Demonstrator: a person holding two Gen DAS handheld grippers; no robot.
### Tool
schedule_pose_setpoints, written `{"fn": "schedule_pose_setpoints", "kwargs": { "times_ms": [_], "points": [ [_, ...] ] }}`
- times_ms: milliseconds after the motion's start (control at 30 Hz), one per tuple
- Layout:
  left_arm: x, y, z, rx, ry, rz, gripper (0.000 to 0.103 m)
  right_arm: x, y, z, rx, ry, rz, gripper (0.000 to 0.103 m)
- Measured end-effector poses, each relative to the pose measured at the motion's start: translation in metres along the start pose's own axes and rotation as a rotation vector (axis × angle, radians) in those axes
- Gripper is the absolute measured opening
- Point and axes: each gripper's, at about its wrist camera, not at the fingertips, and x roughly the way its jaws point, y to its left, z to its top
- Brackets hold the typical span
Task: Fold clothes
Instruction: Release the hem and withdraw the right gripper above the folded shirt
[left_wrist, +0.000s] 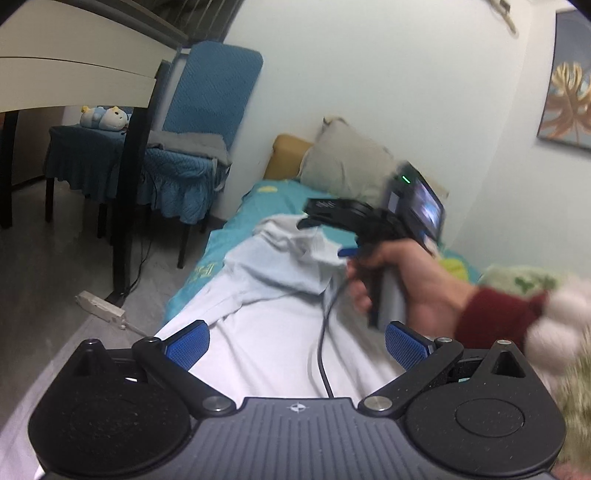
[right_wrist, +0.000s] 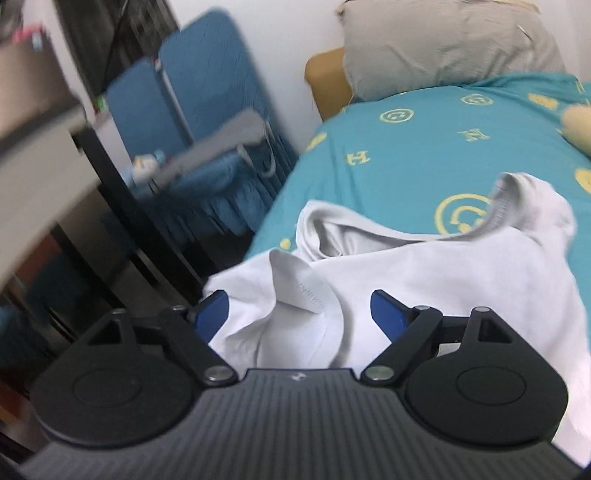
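**On the Bed: A White Garment Partly Gathered, Both Grippers Empty**

Across the near half of the teal bedsheet (right_wrist: 424, 147) lay the white garment (right_wrist: 424, 280), a pale top with a ribbed neckline at its far right and a stitched hem flap turned up at its near left. Its left edge reached the side of the bed. The right gripper (right_wrist: 301, 314) hovered just above the cloth with its jaws wide apart; the blue pads (right_wrist: 212, 314) stood either side of the hem flap without pressing on it. Seen from the left wrist, a hand (left_wrist: 402, 280) carried that gripper over the bunched far end of the garment. The left gripper (left_wrist: 297, 343) also stood wide open, nothing between its pads, over the smooth near part of the cloth.

Progress, as judged: the fabric was heaped and creased at the far end and no flat, squared fold was visible, so the folding appeared to be at an early or middle stage. Flattening the bunched end and making the remaining folds seemed to be left.

Writing: the sheet bore a repeated yellow print of circled smiling faces and a letter resembling "H". No brand or label on the garment could be read. Beyond the sheet lay a grey pillow (right_wrist: 450, 48).
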Motion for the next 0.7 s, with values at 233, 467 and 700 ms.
{"fn": "schedule_pose_setpoints", "kwargs": {
  "times_ms": [233, 467, 700],
  "points": [
    [-0.003, -0.002, -0.001, 0.006, -0.024, -0.023, 0.102, -0.007, 0.028, 0.001, -0.105, 0.028, 0.055, 0.007],
    [-0.026, -0.014, 0.003, 0.049, -0.135, -0.135, 0.102, -0.076, -0.005, 0.030, 0.080, -0.173, -0.031, 0.006],
    [-0.020, -0.019, 0.002, 0.073, -0.123, -0.144, 0.103, -0.071, -0.070, 0.026, 0.225, -0.129, -0.167, 0.009]
  ]
}}
